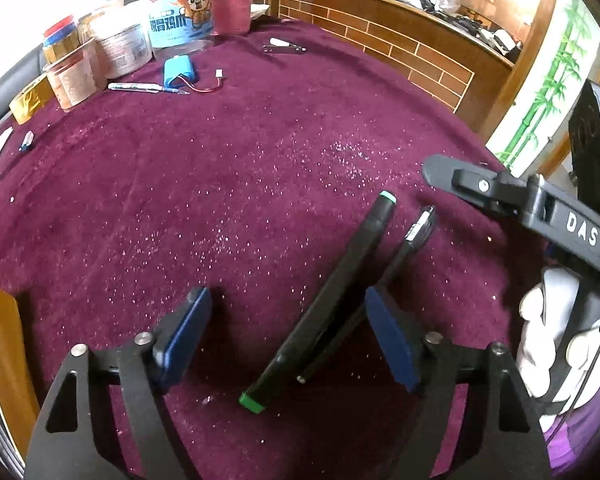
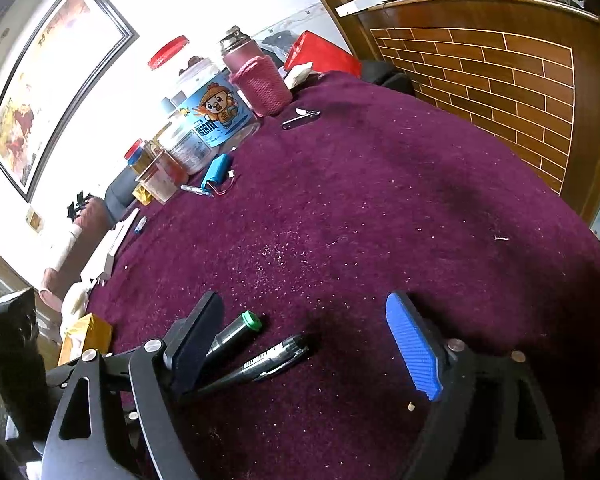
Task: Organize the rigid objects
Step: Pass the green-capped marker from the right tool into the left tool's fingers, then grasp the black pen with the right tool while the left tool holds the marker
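Nearest to me, my left gripper (image 1: 288, 340) stands spread over two pens on the purple cloth (image 1: 220, 184). The marker (image 1: 320, 304), black with green ends, and the thinner black pen (image 1: 384, 276) both lie between the blue pads (image 1: 184, 332). The pen is just beside the right-hand pad; whether it touches I cannot tell. Nothing is pinched.

Both pens lie side by side, close to parallel. Their long axes run away from me and lean rightward, roughly along the fingers and across the closing direction. That is what the next move turns on: I judge a squeeze here would catch them broadside and gather them together.

My right gripper (image 2: 304, 340) is spread too and holds nothing. From its view the marker (image 2: 236, 334) and pen (image 2: 272, 356) sit low against its left finger, so the left hand is the better placed.

Farther off lie a blue battery pack (image 1: 180, 74), another pen (image 1: 140, 87) and a folding knife (image 1: 284, 46), well apart from the pair. Jars (image 1: 180, 12) crowd the far edge.
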The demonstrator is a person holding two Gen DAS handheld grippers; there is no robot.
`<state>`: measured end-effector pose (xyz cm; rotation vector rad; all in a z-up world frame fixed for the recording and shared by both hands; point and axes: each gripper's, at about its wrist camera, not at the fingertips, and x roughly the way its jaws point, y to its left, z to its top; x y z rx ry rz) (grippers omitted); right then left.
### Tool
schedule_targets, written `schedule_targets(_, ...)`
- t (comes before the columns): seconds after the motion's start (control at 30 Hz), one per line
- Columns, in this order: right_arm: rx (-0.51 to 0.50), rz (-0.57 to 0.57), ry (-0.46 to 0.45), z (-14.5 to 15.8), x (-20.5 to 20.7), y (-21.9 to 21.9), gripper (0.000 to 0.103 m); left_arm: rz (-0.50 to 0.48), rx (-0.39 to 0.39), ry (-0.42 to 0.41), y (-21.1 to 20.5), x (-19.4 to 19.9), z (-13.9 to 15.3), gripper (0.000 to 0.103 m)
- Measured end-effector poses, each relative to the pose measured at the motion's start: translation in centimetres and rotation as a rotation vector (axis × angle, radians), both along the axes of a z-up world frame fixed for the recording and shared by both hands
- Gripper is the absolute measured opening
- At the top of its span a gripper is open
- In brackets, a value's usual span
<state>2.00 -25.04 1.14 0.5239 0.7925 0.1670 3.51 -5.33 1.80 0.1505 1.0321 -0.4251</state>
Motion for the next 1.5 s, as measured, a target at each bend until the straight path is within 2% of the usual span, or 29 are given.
schedule_targets(0.03, -0.001, 0.0, 0.0, 0.0, 0.0, 0.0, 0.08, -0.011, 0.007, -0.003, -0.2, -0.1, 0.0, 0.066)
schedule_targets(0.1, -0.001, 0.0, 0.0, 0.0, 0.0, 0.0, 0.08, -0.009, 0.009, -0.006, -0.4, 0.0, 0.0, 0.045)
schedule_targets(0.17, 0.002, 0.0, 0.0, 0.0, 0.0, 0.0, 0.08, -0.014, 0.002, -0.006, -0.4, 0.2, 0.2, 0.031)
schedule_targets(0.27, 0.009, 0.001, -0.002, 0.0, 0.0, -0.1, 0.08, -0.026, -0.02, 0.024, -0.3, 0.8, 0.0, 0.031)
schedule_targets(0.43, 0.006, 0.002, -0.003, 0.0, 0.1, 0.0, 0.081, -0.036, -0.038, 0.013, -0.2, 0.9, 0.2, 0.031)
schedule_targets(0.47, 0.007, 0.002, -0.003, 0.0, 0.1, 0.0, 0.081, -0.036, -0.029, 0.007, -0.3, 0.9, 0.1, 0.035)
schedule_targets(0.6, 0.008, 0.002, -0.003, 0.0, 0.0, 0.0, 0.081, -0.072, 0.109, -0.103, -2.6, -0.1, -0.2, 0.036)
schedule_targets(0.63, 0.008, 0.002, -0.003, 0.0, 0.0, 0.0, 0.081, -0.08, 0.129, -0.133, -3.0, -0.4, -0.2, 0.035)
schedule_targets(0.67, 0.009, 0.002, -0.003, -0.1, 0.0, 0.0, 0.082, -0.084, 0.139, -0.155, -3.3, -0.6, -0.3, 0.029)
schedule_targets(0.7, 0.012, 0.003, -0.004, 0.0, 0.0, 0.0, 0.082, -0.083, 0.139, -0.161, -3.3, -0.6, -0.3, 0.018)
schedule_targets(0.77, 0.018, 0.003, -0.007, 0.0, 0.1, -0.1, 0.082, -0.074, 0.1, -0.132, -2.9, -0.4, -0.2, 0.012)
schedule_targets(0.83, 0.019, 0.004, -0.008, -0.1, 0.1, -0.1, 0.083, -0.061, 0.041, -0.099, -2.1, -0.5, 0.1, 0.012)
schedule_targets(1.13, -0.001, 0.005, -0.007, -0.1, 0.3, 0.0, 0.084, 0.017, -0.219, -0.118, 3.3, -4.7, 3.4, 0.012)
schedule_targets(1.23, -0.049, 0.039, 0.038, 0.3, 0.7, 0.4, 0.084, 0.04, -0.315, -0.122, 5.6, -6.7, 4.5, 0.012)
schedule_targets(1.3, -0.076, 0.054, 0.087, 0.7, 0.2, 1.0, 0.084, 0.063, -0.322, -0.135, 6.7, -7.7, 4.9, 0.012)
schedule_targets(1.4, -0.043, 0.104, 0.143, 0.5, -0.4, 2.2, 0.083, 0.082, -0.283, -0.148, 7.4, -8.2, 4.5, 0.012)
schedule_targets(1.5, -0.16, 0.097, 0.167, 0.6, -0.7, 4.7, 0.079, 0.105, -0.28, -0.1, 7.2, -7.2, 3.1, 0.012)
